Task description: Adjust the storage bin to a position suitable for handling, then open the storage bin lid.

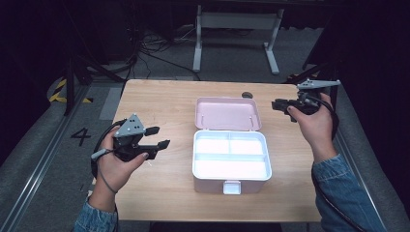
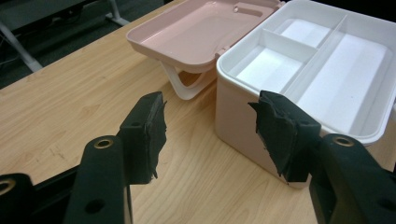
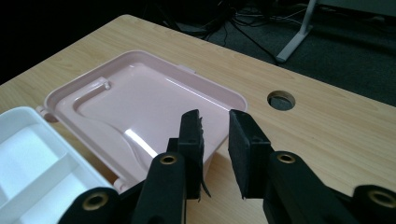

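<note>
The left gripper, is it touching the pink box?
Apart. In the high view the left gripper is held beside the pink box, with bare table between them.

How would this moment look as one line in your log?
pink plastic box: open, white tray empty | left gripper: open, beside box | right gripper: slightly open, near lid

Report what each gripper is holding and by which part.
Nothing is held. The left gripper is open beside the pink box, and the right gripper has a narrow empty gap above the lid.
</note>
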The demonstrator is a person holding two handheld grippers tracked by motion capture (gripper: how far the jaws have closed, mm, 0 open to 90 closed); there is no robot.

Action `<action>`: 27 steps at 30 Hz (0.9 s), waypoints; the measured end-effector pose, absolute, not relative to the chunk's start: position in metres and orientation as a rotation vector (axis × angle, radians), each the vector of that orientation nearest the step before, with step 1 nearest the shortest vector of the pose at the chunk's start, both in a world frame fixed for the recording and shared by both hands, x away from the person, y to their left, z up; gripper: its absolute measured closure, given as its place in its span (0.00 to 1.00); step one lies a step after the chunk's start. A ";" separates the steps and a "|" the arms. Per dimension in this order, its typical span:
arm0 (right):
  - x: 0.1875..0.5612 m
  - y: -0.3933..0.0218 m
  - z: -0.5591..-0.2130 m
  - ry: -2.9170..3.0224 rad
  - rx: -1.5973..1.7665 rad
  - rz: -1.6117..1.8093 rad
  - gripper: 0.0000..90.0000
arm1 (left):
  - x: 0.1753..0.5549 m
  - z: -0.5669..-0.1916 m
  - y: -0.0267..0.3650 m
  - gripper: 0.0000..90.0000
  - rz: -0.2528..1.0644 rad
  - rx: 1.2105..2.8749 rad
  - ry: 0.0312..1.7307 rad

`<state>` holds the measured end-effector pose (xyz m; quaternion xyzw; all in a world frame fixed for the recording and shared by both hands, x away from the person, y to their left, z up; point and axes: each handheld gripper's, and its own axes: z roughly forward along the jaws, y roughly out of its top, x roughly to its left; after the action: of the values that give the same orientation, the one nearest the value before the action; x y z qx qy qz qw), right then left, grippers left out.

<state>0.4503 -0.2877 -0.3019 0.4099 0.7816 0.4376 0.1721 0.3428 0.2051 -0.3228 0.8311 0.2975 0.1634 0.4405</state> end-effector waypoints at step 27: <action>0.373 -0.383 -0.335 2.277 1.273 1.010 0.74 | 0.356 -0.371 0.249 0.41 0.332 2.277 1.008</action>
<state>0.3730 -0.3825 -0.3347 0.4485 0.8018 0.3558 0.1712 0.3559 0.2490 -0.3706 0.8620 0.3813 0.1255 0.3094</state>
